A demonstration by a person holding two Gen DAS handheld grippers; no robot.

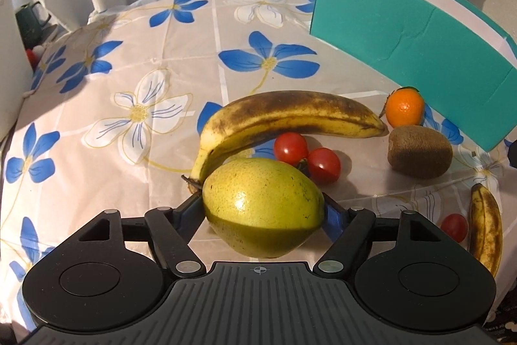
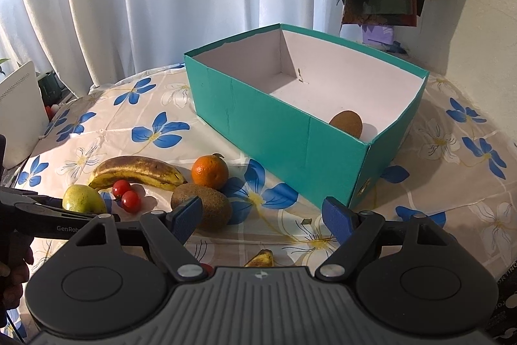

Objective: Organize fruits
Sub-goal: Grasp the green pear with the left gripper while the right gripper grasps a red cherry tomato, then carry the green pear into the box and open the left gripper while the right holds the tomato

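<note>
two tools: the left tool point(image 1: 262, 209) is clamped on the pear point(image 1: 262, 206), one finger at each side of it; the right tool point(image 2: 262, 215) stands apart with nothing between its fingers.
pear: lower centre of the left wrist view, seemingly lifted a little off the table point(image 1: 129, 54), though i cannot be sure it is clear of the cloth.
box: the teal box point(image 2: 290, 131) sits centre right in the right wrist view, open on top, with one kiwi in the box point(image 2: 345, 123) at its near corner.
loose fruit: the large banana point(image 1: 284, 115), two cherry tomatoes point(image 1: 307, 156), the mandarin point(image 1: 405, 107) and the kiwi on the table point(image 1: 419, 151) lie between the pear and the box; a second banana point(image 1: 486, 228) and another tomato point(image 1: 454, 227) lie at the right edge of the left view.
step in hand: likely carrying the pear to the box.
risk, slip: the pear is smooth, rounded and tapering, held across its widest part; a tilt or jerk could let it squirt out.
risk, knock: a low path to the box crosses the tomatoes and mandarin, which would roll if brushed.
risk, bruise: too hard a squeeze may mark the pear.
risk, box wall: catching the light box's near wall could shove it along the table.
</note>
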